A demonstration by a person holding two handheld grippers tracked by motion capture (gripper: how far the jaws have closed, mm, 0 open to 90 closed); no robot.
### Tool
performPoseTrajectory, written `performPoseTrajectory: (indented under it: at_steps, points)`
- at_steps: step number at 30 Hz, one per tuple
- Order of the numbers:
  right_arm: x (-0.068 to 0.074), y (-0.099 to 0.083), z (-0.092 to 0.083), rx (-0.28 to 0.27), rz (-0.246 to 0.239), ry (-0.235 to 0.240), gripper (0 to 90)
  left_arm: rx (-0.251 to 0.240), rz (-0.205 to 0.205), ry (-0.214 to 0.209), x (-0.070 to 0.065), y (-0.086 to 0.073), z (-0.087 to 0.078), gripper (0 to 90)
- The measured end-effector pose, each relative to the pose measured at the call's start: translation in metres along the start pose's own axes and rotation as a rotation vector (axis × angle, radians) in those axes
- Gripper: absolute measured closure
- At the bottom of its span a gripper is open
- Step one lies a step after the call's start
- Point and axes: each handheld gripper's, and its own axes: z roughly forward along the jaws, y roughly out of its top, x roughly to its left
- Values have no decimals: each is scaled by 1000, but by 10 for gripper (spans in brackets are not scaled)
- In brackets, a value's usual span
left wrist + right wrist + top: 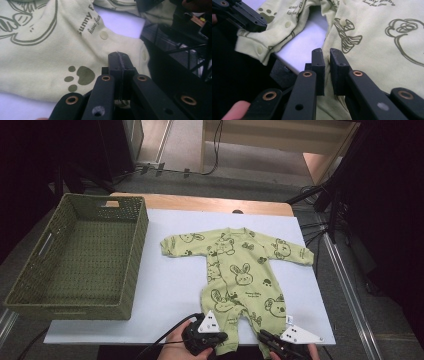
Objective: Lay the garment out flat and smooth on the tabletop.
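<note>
A light green baby romper (240, 280) of soft knit cotton, printed with dark olive bunnies, bears and paw prints, lies flat on its back on the pale lavender table mat (170, 285), sleeves spread, legs toward the person. To its left stands an olive woven basket (131, 270), rectangular with cut-out handles and a perforated weave.

In the high view the left gripper (216, 338) sits at the hem of the romper's left leg and the right gripper (266, 338) at the other leg's hem, each topped by a grey three-cornered plate.

The left gripper view brings out what the high view cannot: its black jaws pressed fully together with the edge of the leg pinched between them, next to a round press stud and a paw print. The right gripper view shows its jaws nearly together, a fold of the fabric's edge caught in the narrow gap, and the left gripper (249, 21) farther off
</note>
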Motion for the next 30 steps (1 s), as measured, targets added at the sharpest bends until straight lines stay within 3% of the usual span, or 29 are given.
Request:
performPoseTrajectory:
  at_steps: [3, 6, 8, 12, 14, 16, 18, 19, 21, 22, 26, 29, 30]
  points:
    - [1, -4, -8, -25, 0, 33, 802, -34, 7, -54, -5, 0, -6, 900]
    - [-3, -3, -17, -98, 34, 97, 761, -87, -4, -94, -7, 1, -18, 896]
    - [-6, -2, -22, -138, 34, 126, 706, -93, -10, -66, -7, 1, -22, 811]
    - [-8, 1, -19, -126, 31, 57, 667, -43, -20, 14, -7, -2, -11, 582]
    - [-9, 1, -17, -112, 32, 44, 666, -7, -7, 56, -10, -4, -2, 496]
    - [-10, 1, -16, -107, 36, 26, 666, -25, 12, 78, -14, -5, 1, 458]
    - [-12, 1, -17, -109, 49, 16, 666, -24, -2, 81, -15, -4, 3, 443]
    - [-13, 0, -17, -112, 58, 6, 666, -25, -3, 93, -16, -4, 3, 447]
    - [-16, 1, -17, -113, 74, -5, 666, -35, 32, 151, -17, -6, 3, 581]
    - [-17, 2, -17, -115, 75, -11, 666, -38, 35, 154, -16, -7, 3, 635]
    - [-26, 14, -23, -159, 92, -50, 645, -41, 9, 111, -12, -7, 3, 841]
    - [-35, 29, -30, -188, 113, -76, 613, -29, 33, 118, -14, -5, 2, 872]
    - [-40, 36, -33, -180, 117, -62, 573, -26, 38, 110, -15, -5, 1, 874]
